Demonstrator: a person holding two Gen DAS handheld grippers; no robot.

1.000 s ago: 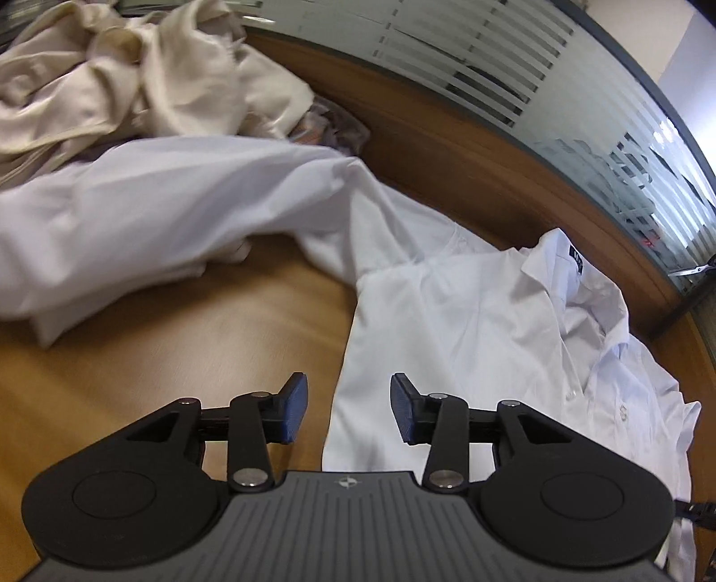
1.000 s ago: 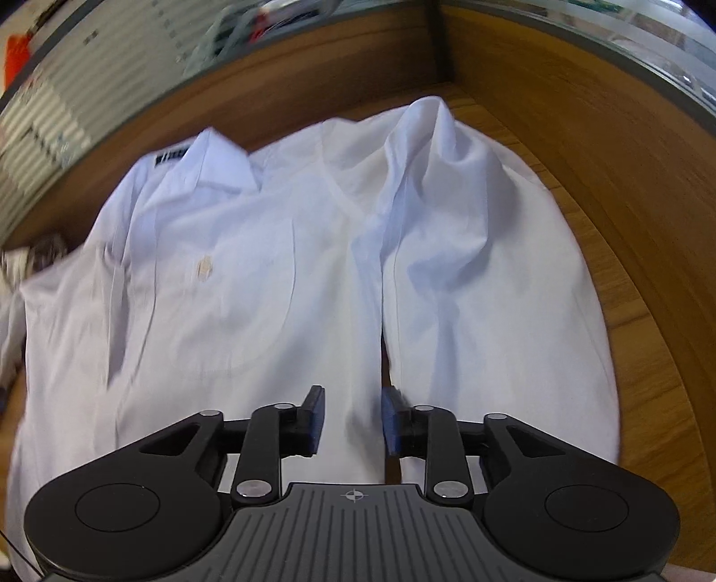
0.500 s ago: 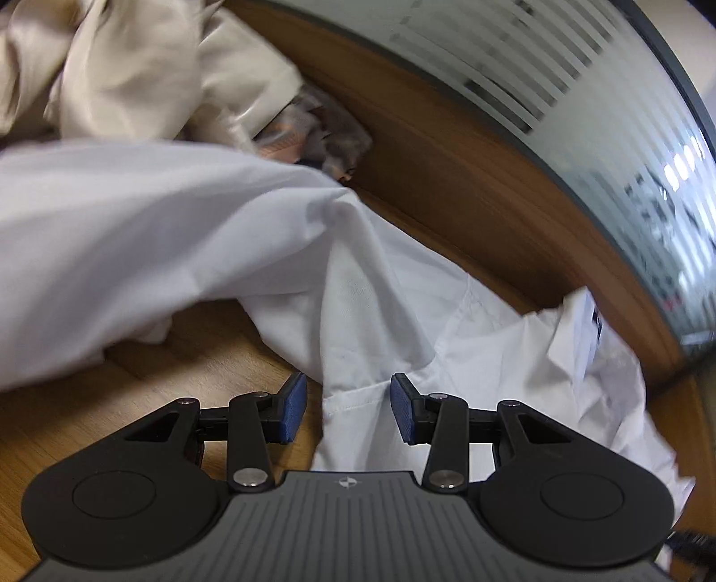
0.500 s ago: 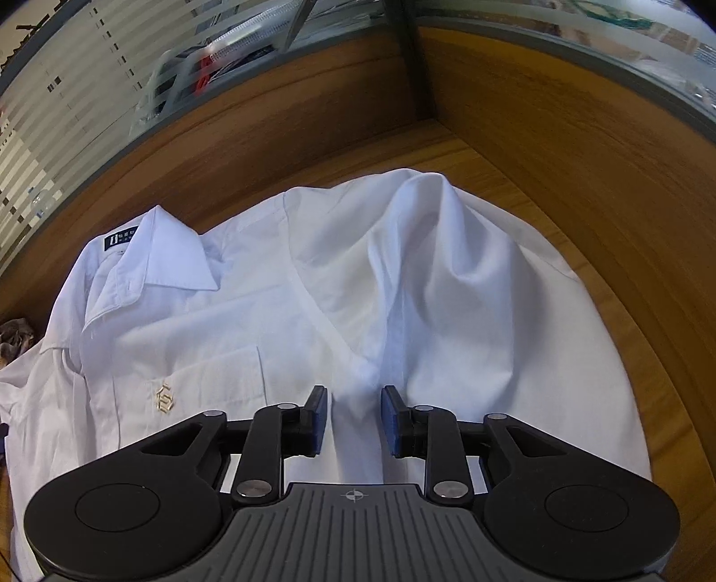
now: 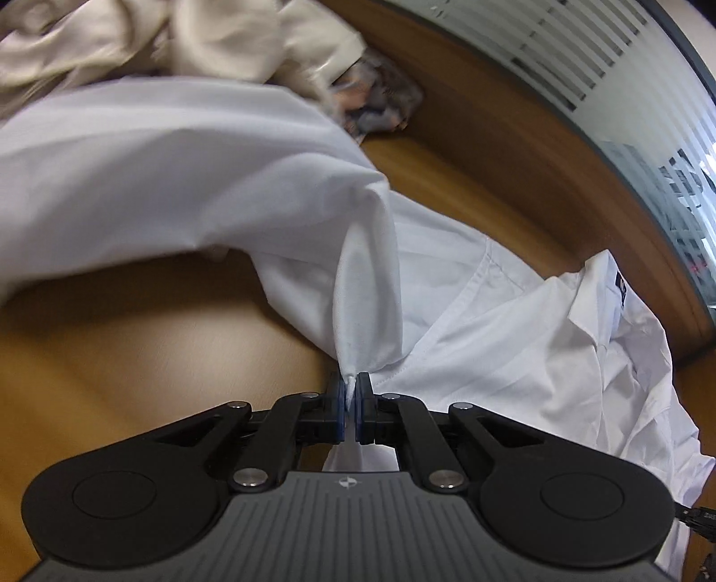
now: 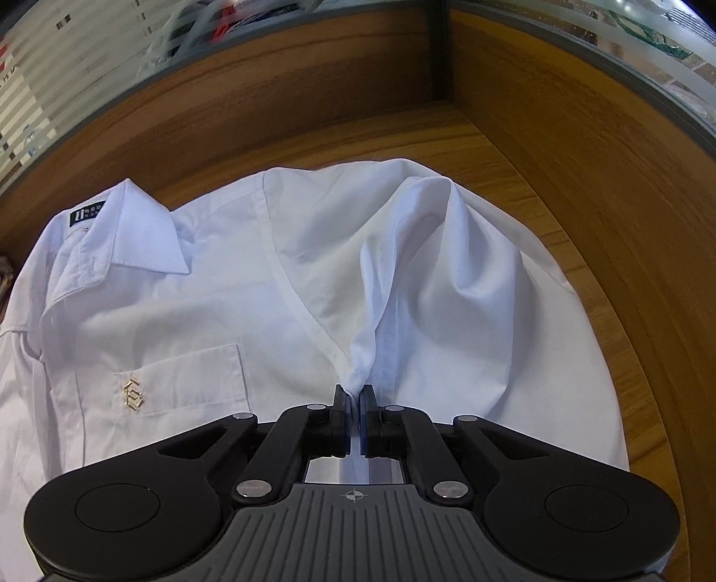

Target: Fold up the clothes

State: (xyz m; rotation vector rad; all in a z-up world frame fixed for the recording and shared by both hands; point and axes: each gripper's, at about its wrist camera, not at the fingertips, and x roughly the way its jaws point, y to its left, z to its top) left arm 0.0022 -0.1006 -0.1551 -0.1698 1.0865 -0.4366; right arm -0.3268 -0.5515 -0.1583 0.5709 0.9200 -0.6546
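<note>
A white collared shirt (image 6: 201,322) lies front up on the wooden table (image 6: 501,147), its collar at the upper left and a gold emblem on the chest pocket. My right gripper (image 6: 355,391) is shut on a pinch of cloth where the right sleeve meets the body, and a ridge of fabric rises from the pads. In the left wrist view the same shirt (image 5: 514,331) spreads to the right, collar at the far right. There my left gripper (image 5: 351,380) is shut on a fold at the left sleeve's base, and the long white sleeve (image 5: 156,170) runs off to the upper left.
A heap of cream garments (image 5: 134,40) and a patterned grey cloth (image 5: 380,98) sit at the back left. A raised wooden rim (image 6: 581,147) with frosted striped glass (image 5: 604,76) above it borders the table. Bare wood (image 5: 134,340) shows left of the left gripper.
Both grippers have closed from open and now pinch the shirt. The left one came in toward the sleeve base; the right one shifted across the shirt to the right armpit seam.
</note>
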